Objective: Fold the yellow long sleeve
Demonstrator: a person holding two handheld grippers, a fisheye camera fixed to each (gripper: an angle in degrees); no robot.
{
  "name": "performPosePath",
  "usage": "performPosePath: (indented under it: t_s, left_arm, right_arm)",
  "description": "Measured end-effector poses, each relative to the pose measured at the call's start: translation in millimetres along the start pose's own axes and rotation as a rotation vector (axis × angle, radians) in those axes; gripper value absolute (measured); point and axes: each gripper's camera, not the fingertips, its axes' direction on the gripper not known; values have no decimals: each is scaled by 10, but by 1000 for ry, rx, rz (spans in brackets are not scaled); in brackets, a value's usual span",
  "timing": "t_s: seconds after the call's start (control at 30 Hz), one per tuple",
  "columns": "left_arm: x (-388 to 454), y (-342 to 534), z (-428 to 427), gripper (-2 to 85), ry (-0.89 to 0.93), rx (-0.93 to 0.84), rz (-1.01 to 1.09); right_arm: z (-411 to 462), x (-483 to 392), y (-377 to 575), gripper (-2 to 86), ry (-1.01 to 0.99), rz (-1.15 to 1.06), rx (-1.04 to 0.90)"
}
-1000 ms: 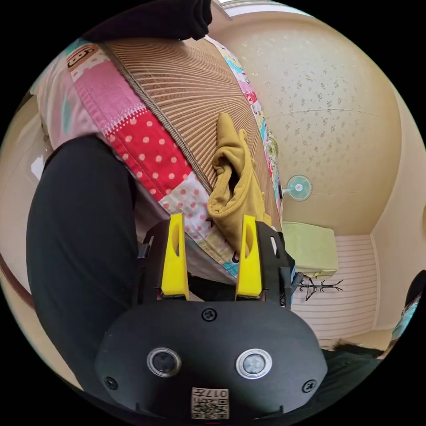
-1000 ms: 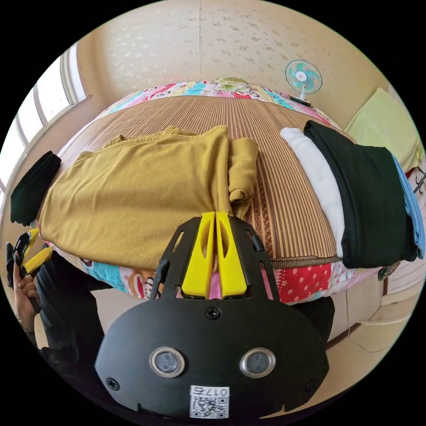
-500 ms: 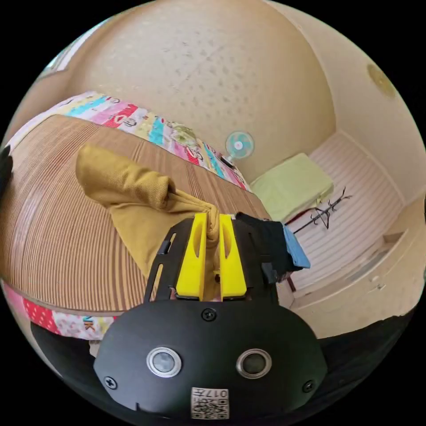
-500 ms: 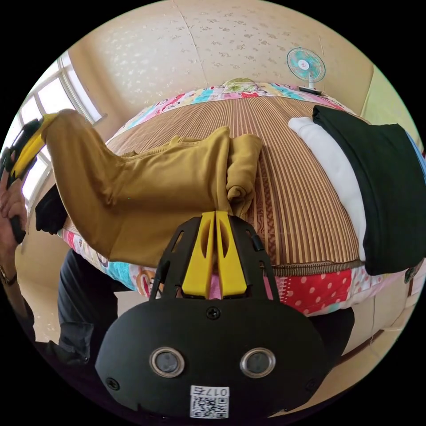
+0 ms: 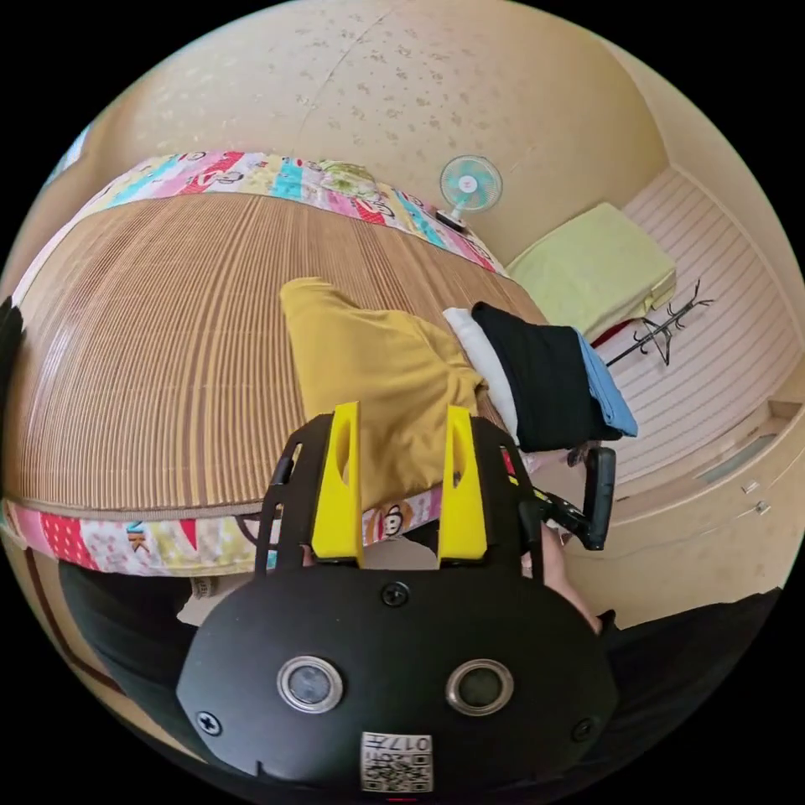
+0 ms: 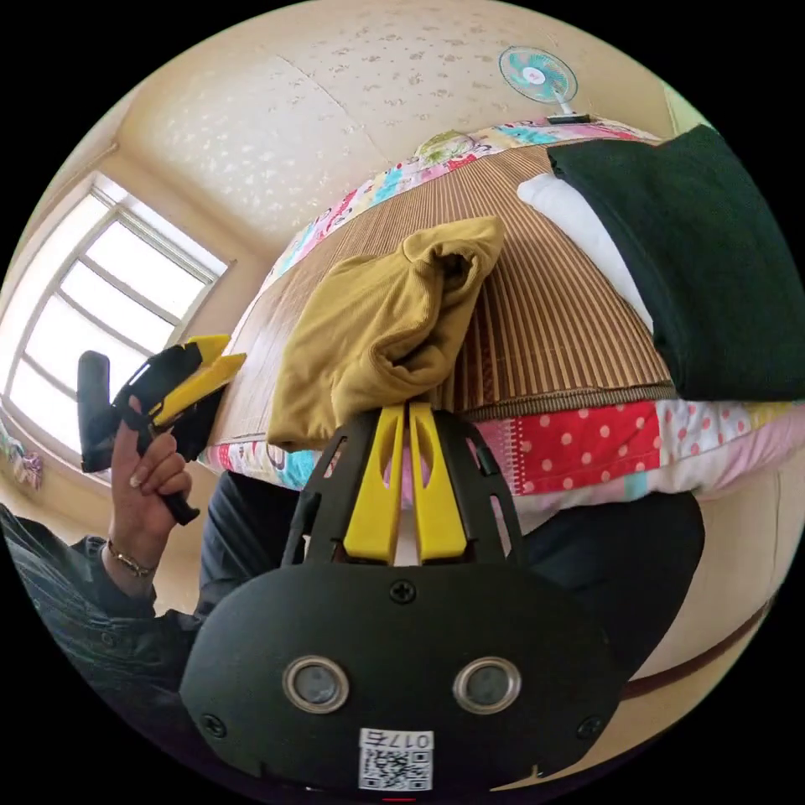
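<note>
The yellow long sleeve lies folded over itself in a bunched heap near the front edge of the striped mat on the bed. My left gripper hovers open in front of it with nothing between its jaws. In the right gripper view the same left gripper is held up in a hand, to the left of the shirt and clear of it. My right gripper is shut, its tips pinching the near edge of the yellow long sleeve.
A stack of folded clothes, white, black and blue, sits on the mat right of the shirt. A small fan stands behind the bed. The person's dark-clad legs press against the patchwork bed edge. A window is at left.
My left gripper carried the shirt's left side up and over to the right, then let go and opened. The shirt now lies doubled over. My right gripper stayed shut on its edge.
</note>
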Motion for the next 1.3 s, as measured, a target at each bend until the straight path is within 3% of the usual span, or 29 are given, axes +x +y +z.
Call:
performPosePath:
  t_s: [0.17, 0.37, 0.47, 0.63, 0.73, 0.97, 1.07, 1.17, 1.3]
  left_arm:
    - [-700, 208, 298, 163, 127, -178, -241]
    - [-927, 410, 542, 65, 434, -250, -305]
    - [-963, 462, 336, 59, 637, -241, -267]
    - [-870, 683, -260, 57, 703, -261, -84]
    - [-948, 896, -712, 60, 674, -191, -35]
    - [-1715, 1525, -2155, 96, 545, 308, -118]
    - [-1963, 1776, -2520, 112, 459, 373, -126]
    - [-2187, 2082, -2744, 112, 404, 438, -197]
    - [-2428, 2434, -2783, 109, 397, 472, -310]
  right_arm:
    - [-428, 632, 22, 102, -308, 172, -26]
    - [-482, 1114, -131, 173, -540, 353, -67]
    - [-386, 1305, -171, 200, -701, 458, -56]
    - [-180, 1417, -132, 184, -1075, 635, 22]
    - [-91, 1110, -207, 156, -1134, 587, -29]
    - [592, -563, -1306, 134, -1131, 295, -230]
    - [924, -1489, -1731, 121, -1141, 104, -262]
    - [1346, -2214, -1740, 111, -1210, 52, -221]
    - [2069, -2770, -1235, 105, -1037, -99, -186]
